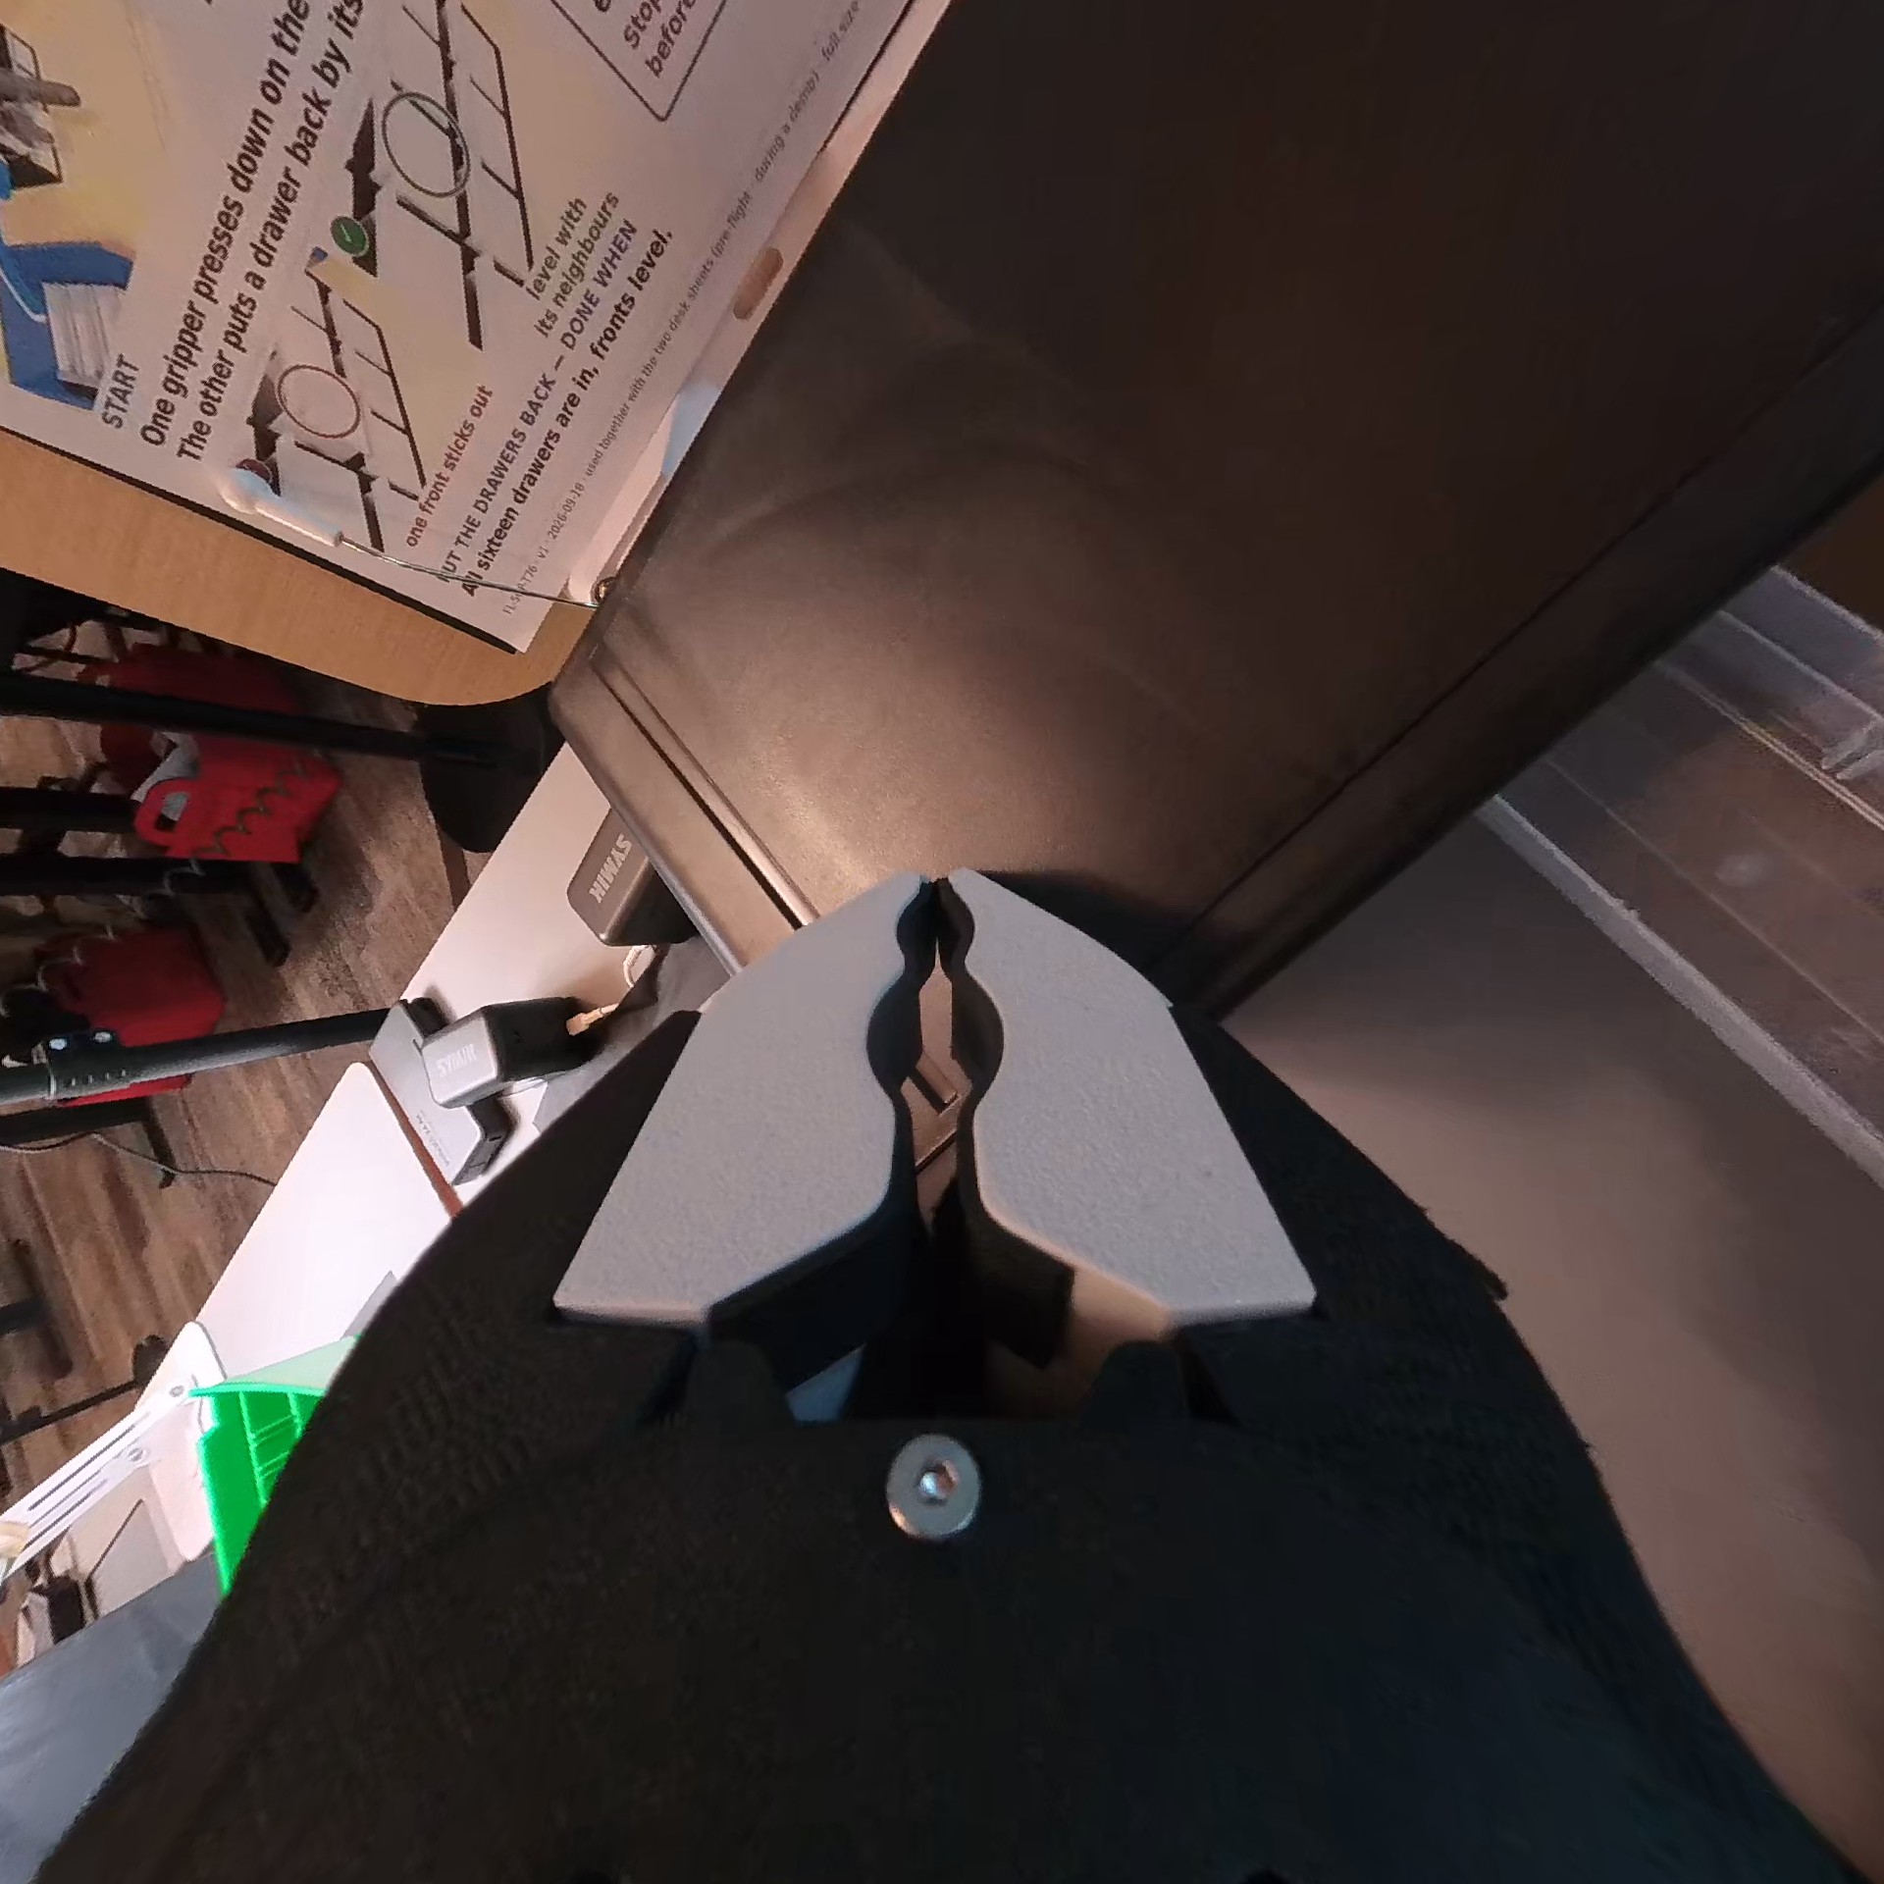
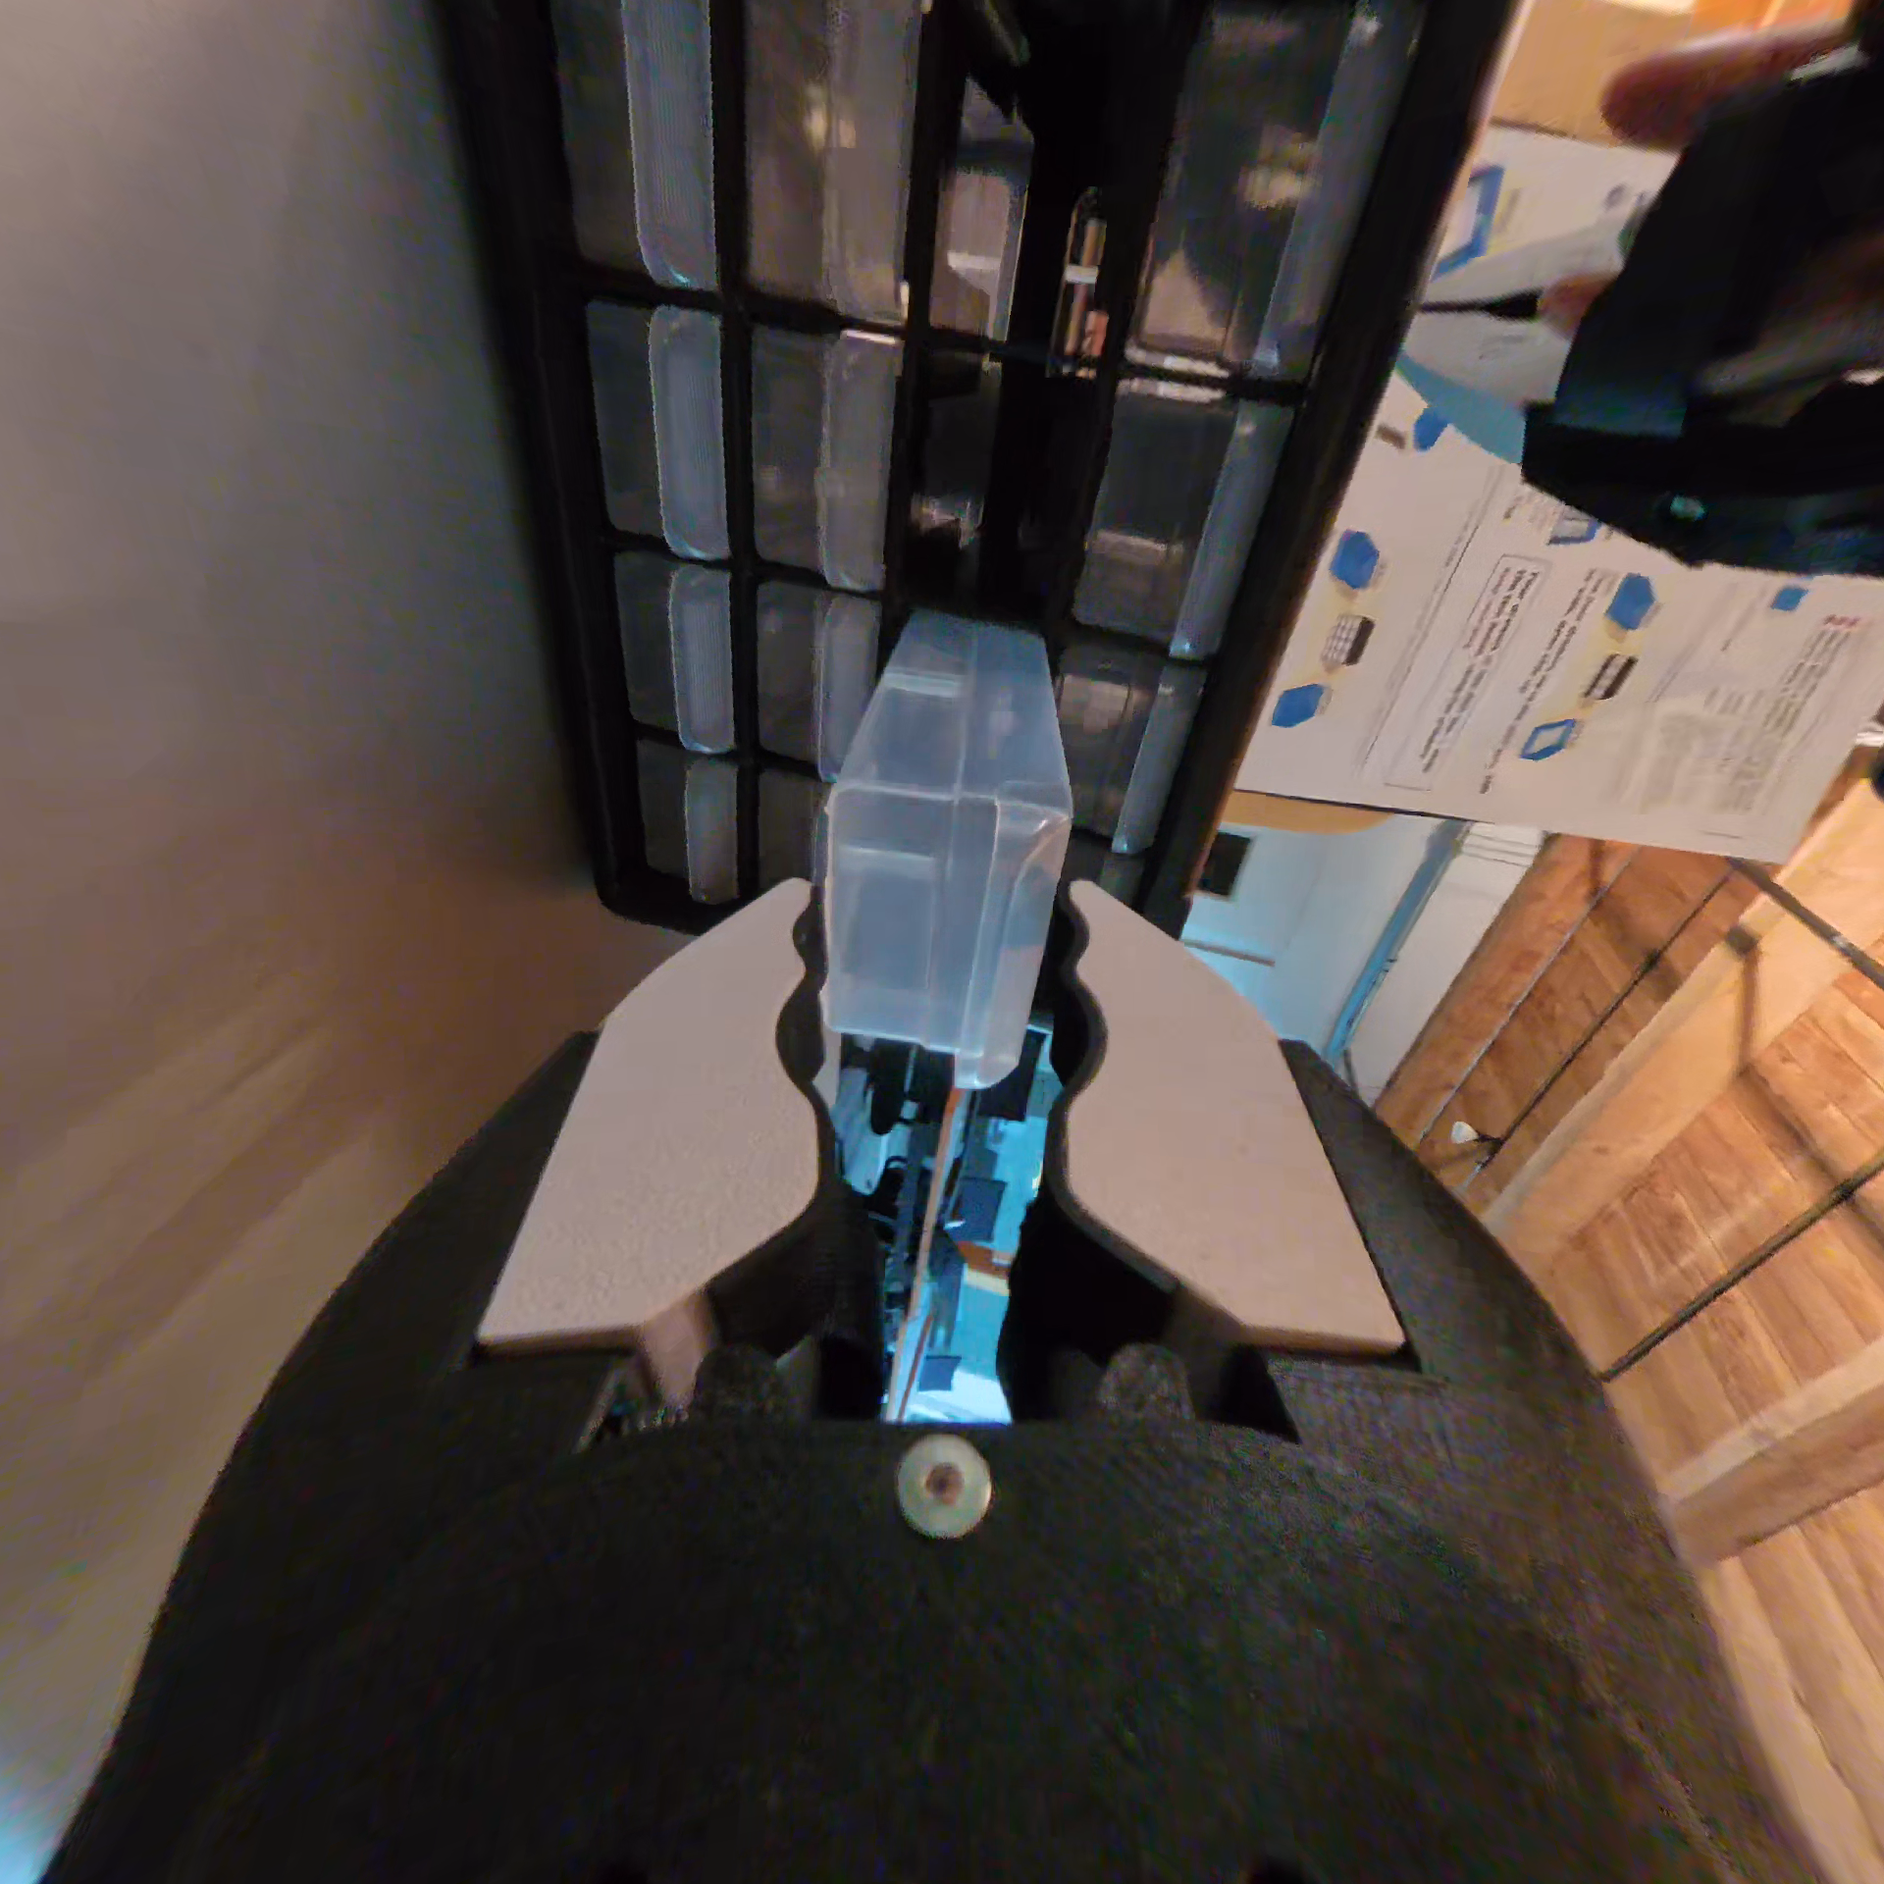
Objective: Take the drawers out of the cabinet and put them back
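The black cabinet [image 2: 734,306] holds several clear drawers in a grid. One column has open slots [image 2: 979,438]. My right gripper [image 2: 938,918] is shut on a clear drawer [image 2: 943,867], whose far end sits in a slot of that column while most of it sticks out toward me. In the left wrist view, my left gripper [image 1: 938,892] is shut and empty, with its tips against the cabinet's dark outer panel [image 1: 1223,459]. Clear drawer fronts [image 1: 1733,775] show past the panel's edge. The left gripper, held by a hand, also shows blurred in the right wrist view [image 2: 1713,336].
Printed instruction sheets [image 1: 357,255] [image 2: 1529,693] lie on the wooden tabletop beside the cabinet. Grey plug-in devices [image 1: 479,1060] and a green bin [image 1: 255,1427] sit near the left gripper. A plain pale surface [image 2: 255,612] flanks the cabinet. Wood flooring [image 2: 1631,1121] lies beyond.
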`<state>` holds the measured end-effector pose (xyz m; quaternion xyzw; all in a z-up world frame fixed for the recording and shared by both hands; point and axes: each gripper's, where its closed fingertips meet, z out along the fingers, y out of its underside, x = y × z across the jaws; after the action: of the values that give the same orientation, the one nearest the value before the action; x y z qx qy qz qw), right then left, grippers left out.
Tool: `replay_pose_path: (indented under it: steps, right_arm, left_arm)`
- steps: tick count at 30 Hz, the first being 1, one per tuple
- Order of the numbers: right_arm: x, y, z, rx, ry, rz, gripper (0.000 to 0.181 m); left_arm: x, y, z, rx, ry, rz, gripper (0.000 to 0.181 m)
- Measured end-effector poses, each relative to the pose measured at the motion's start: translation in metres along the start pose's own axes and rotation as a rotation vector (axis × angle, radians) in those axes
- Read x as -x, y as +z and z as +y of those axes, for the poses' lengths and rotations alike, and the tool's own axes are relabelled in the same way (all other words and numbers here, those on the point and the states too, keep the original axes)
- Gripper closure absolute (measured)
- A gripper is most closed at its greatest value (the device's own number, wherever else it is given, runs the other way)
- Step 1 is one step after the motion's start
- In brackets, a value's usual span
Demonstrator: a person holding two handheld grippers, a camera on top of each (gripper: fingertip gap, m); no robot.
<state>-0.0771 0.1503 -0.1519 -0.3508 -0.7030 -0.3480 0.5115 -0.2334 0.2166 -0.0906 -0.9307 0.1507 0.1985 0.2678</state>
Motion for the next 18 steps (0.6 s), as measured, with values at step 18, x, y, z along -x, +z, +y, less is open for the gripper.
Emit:
replay_pose_path:
  steps: [18]
  right_arm:
    - [0.008, 0.074, -0.001, -0.186, 0.068, 0.15, 0.128]
  left_arm:
    - [0.0, 0.0, 0.0, 0.007, 0.022, -0.031, 0.181]
